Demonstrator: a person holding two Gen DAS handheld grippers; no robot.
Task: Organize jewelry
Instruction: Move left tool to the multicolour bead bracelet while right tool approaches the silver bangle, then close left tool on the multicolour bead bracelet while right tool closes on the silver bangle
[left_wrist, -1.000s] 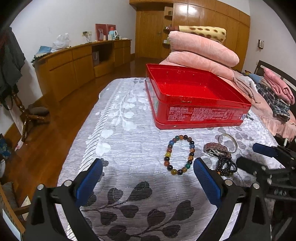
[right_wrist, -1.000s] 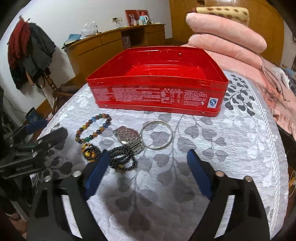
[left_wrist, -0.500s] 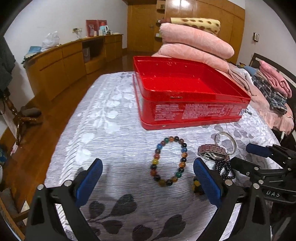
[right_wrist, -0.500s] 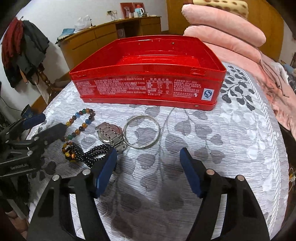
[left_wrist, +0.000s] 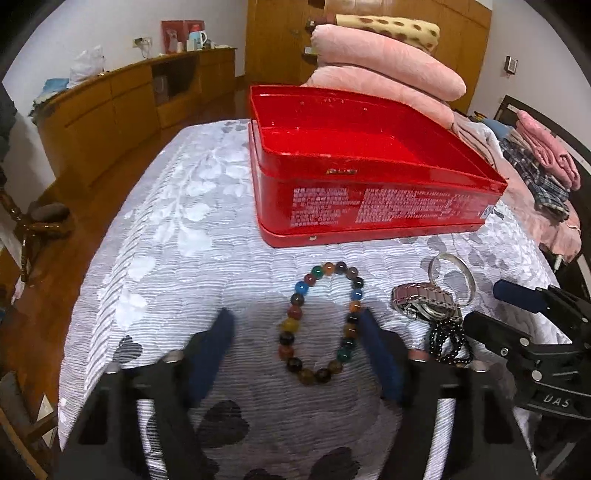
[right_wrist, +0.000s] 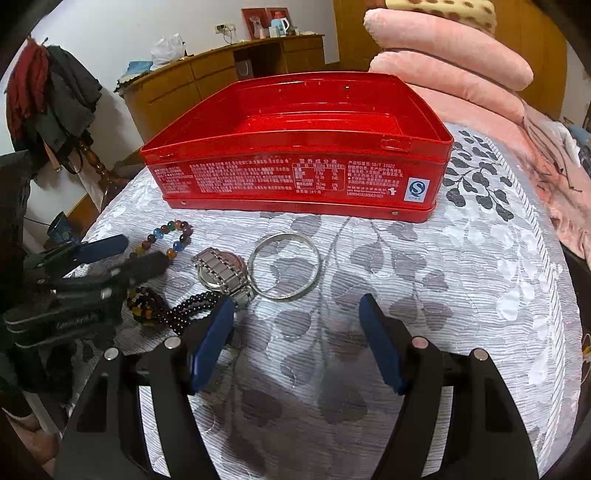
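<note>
Only the left wrist view shows the whole multicoloured bead bracelet (left_wrist: 322, 325), its oval running up the frame. The left gripper (left_wrist: 295, 334) is closing around it, pads not yet pressing; the right gripper (right_wrist: 295, 321) stands spread and empty, lower centre.

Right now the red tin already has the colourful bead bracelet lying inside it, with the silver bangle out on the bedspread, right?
Not quite: in both wrist views the red tin is empty. The colourful bead bracelet lies on the bedspread, as does the silver bangle.

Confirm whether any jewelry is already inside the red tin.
No: the red tin shows only its bare red floor, while the beaded bracelet, watch and silver bangle lie on the bedspread.
</note>
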